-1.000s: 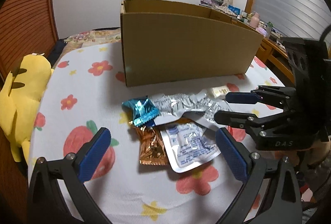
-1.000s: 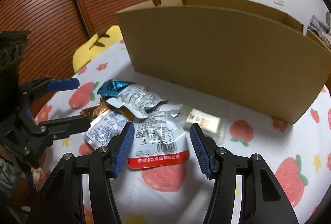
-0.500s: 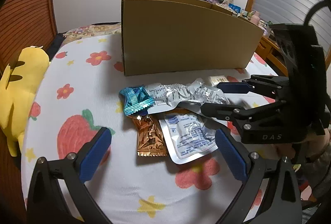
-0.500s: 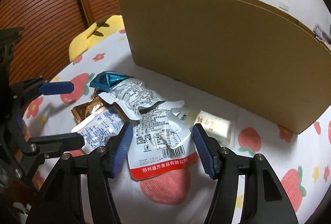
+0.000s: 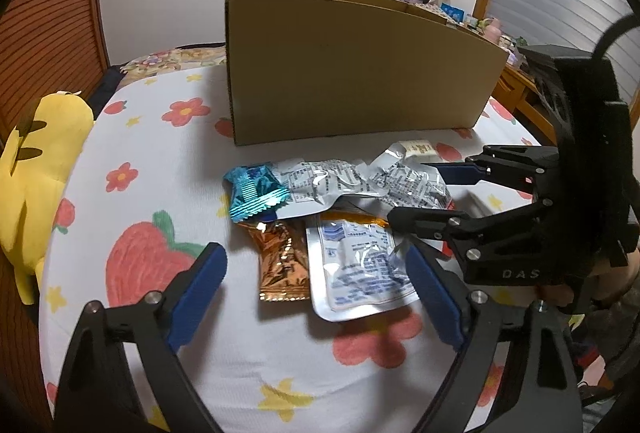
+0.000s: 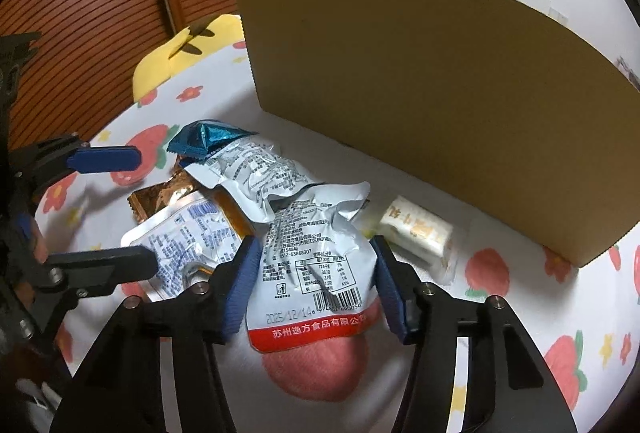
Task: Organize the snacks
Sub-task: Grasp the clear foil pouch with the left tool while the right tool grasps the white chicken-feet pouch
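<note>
Right gripper (image 6: 312, 283) straddles the near end of the silver pouch with the red bottom band (image 6: 316, 269); jaws are closing, pouch between them, pads not yet pressing on the foil as far as the right wrist view shows. Left gripper (image 5: 316, 289) is spread wide and also closing, with the orange foil packet (image 5: 284, 265) and the clear-and-blue printed pouch (image 5: 360, 269) between its pads, neither touched. Judgement: all of these wrappers look light, thin and crinkly, slick on the surface; they should buckle under a squeeze, so the flat sealed edge is the better place to pinch than the puffed middle. Taking the cardboard box (image 5: 352, 69) as landmark: 5 or 6 snacks lie in 1 loose overlapping pile just in front of its long wall, a second silver pouch (image 5: 320, 185) nearest it, a blue foil candy (image 5: 256, 193) at the pile's left end, a small white wrapped bar (image 6: 416, 233) at the right, close to the box. Surface is a soft bedsheet (image 5: 160, 161) printed with strawberries and flowers; it will give under pressure. A yellow plush toy (image 5: 36, 161) lies well left of the box, slatted wooden doors (image 6: 100, 13) beyond.
</note>
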### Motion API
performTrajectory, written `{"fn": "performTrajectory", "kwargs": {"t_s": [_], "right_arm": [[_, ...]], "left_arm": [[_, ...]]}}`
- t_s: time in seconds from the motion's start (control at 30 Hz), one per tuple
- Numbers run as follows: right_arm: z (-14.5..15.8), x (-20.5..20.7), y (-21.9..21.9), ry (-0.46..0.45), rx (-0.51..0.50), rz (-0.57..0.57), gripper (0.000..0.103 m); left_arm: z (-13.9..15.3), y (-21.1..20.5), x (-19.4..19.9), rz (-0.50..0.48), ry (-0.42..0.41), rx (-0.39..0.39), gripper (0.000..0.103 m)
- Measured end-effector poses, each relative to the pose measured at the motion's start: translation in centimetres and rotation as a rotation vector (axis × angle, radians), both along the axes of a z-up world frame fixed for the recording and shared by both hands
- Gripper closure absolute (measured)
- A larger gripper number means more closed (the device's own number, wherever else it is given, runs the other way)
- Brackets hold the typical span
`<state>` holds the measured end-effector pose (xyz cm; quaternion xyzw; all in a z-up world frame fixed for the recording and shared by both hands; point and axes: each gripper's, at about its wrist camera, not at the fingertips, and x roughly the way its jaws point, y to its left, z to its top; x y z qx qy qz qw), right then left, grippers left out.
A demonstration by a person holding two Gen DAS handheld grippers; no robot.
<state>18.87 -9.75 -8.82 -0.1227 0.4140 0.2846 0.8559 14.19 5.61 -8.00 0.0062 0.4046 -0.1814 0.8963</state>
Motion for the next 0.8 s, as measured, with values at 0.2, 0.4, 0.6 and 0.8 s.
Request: {"fn": "performTrajectory", "kwargs": {"t_s": [0.2,0.4,0.6,0.8], "right_arm": [[0.5,-1.3,-1.6,-0.007,0.023,-0.019,0.047],[1.2,-2.5,-3.8,-0.020,0.044,-0.053,0.047],[1.1,-4.0,-5.6,-0.037,0.024,-0.084,0.046],[0.2,-3.7,-6.7,-0.016,0.038,-0.101,0.046]], "left_arm": [[0.3,-0.9,-0.1,-0.026,-0.006,0.013,0.025],[0.6,-2.4,0.1,-0.070,-0.001,0.039,0.047],[0.5,-3.9,0.4,-0.102,0.016,0.082,0.047],[-0.4,-4.6,1.0,-0.095,0.058,0.143,0.046]]}}
